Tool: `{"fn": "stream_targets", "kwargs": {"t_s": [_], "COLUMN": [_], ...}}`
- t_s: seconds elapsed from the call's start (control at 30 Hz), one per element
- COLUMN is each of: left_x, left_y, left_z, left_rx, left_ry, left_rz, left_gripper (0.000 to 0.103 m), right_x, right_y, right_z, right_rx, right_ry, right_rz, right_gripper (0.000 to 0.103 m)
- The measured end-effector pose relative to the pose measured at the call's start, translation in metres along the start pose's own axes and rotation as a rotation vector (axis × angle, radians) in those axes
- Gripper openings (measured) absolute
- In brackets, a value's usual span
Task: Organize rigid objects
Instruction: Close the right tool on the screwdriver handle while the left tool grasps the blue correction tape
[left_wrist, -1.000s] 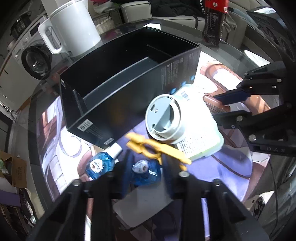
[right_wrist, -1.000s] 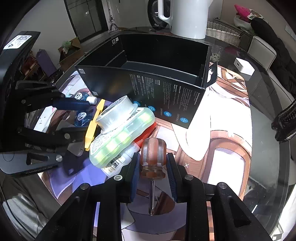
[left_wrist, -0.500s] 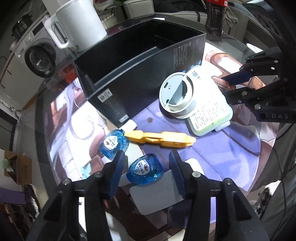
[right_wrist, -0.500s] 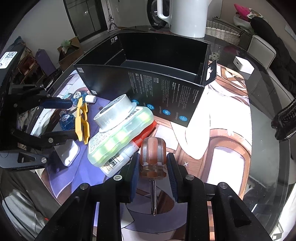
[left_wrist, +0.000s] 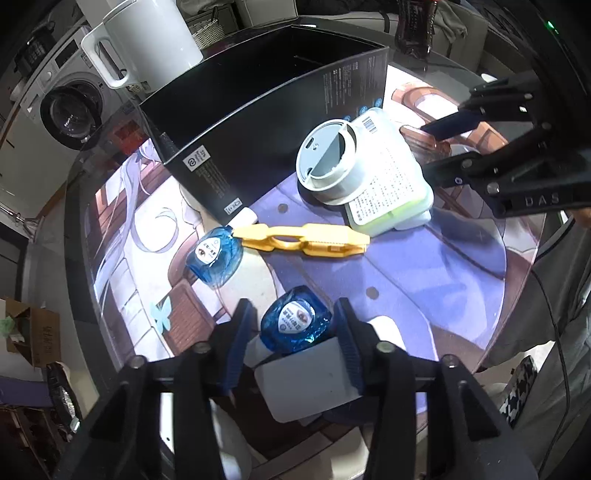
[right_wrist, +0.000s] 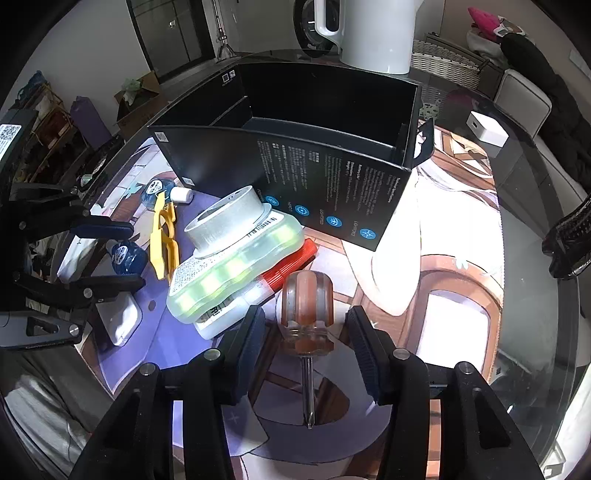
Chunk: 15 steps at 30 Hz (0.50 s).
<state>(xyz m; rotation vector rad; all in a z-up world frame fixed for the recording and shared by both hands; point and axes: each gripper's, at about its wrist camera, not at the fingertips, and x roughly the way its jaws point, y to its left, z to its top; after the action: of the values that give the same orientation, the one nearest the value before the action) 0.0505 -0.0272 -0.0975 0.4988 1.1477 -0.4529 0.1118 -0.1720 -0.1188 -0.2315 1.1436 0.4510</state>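
A round glass table (right_wrist: 535, 236) carries a printed mat (left_wrist: 424, 266). Beyond it stand a washing machine (left_wrist: 70, 110), a wicker basket (right_wrist: 443, 59), cardboard boxes (right_wrist: 136, 96) and a pale cushioned seat (right_wrist: 524, 99). Daylight glares on the glass.

**Colours on your table**

You have a black box (right_wrist: 325, 184) printed with white text and round blue icons. Your two small bottles (left_wrist: 295, 321) are clear blue with white labels, and one (left_wrist: 214, 254) wears a white cap. The clip (left_wrist: 303, 242) beside them is yellow. The flat case (right_wrist: 236, 269) glows pale green under a white, finely printed lid. The screwdriver (right_wrist: 306, 302) handle is translucent orange-brown. The mat (left_wrist: 424, 266) shows a purple, brown and white cartoon drawing. The kettle (left_wrist: 144, 40) is white.
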Motion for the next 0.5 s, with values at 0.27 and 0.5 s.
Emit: {"fn": "stream_targets", "kwargs": {"t_s": [0.27,0.5], "left_x": [-0.004,-0.016], "left_y": [0.003,0.001], "left_z": [-0.006,0.002], "left_rx": [-0.025,-0.055], "left_ry": [0.013,-0.052], "left_rz": [-0.07,-0.057], "left_gripper": [0.029,0.028], "right_x": [-0.002,-0.01], "right_y": [-0.008,-0.006], "right_z": [0.0,0.001], "right_rx": [0.033,0.038], "right_ry": [0.007,-0.013], "right_rz": [0.012,0.019], "right_gripper": [0.027,0.027]}}
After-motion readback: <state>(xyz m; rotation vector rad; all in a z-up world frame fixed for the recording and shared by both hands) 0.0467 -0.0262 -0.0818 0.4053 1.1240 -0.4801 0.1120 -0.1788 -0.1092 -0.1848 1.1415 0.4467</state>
